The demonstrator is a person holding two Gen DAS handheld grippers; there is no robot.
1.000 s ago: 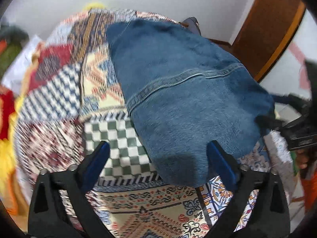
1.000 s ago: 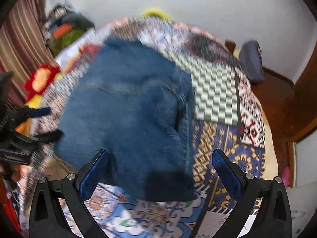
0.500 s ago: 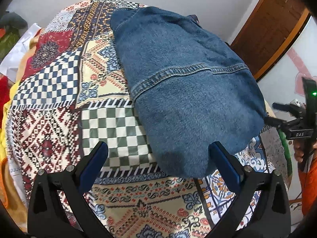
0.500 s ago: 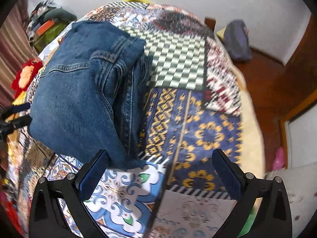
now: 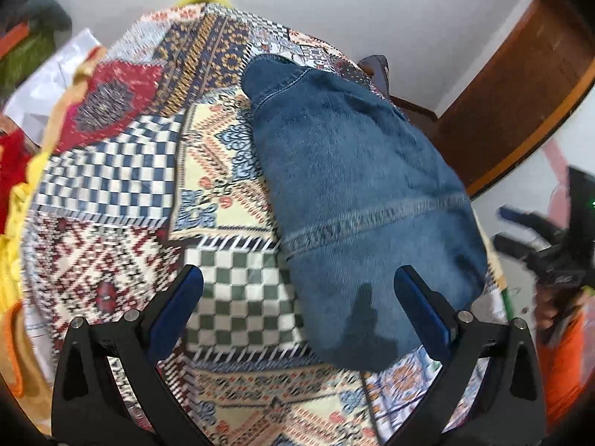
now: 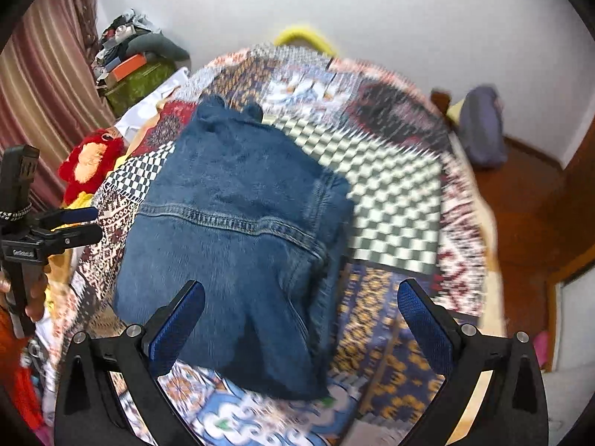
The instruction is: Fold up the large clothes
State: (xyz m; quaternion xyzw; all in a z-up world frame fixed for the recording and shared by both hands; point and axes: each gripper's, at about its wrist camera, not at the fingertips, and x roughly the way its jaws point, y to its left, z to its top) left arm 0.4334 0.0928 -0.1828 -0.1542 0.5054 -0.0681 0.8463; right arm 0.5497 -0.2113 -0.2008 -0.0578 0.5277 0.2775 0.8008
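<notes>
The bed under its multicoloured patchwork-print bedspread [image 5: 122, 200] carries the folded blue denim garment [image 6: 238, 238], lying flat across the near half with its stitched seam across the middle; I judge it heavy, thick and floppy but not slippery, best pinched at the near hem or a layered side edge so all plies lift together. Around it: a red plush toy [image 6: 91, 163] and a cluttered pile at the bed's left, a grey bag [image 6: 481, 126] on the floor, none obstructing. My left tongs [image 5: 297, 304] and right tongs [image 6: 301, 316] are both spread wide, empty, above the near hem.

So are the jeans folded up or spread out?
Folded. The jeans lie as one compact bundle on the bedspread, layered edges stacked along one side.
</notes>
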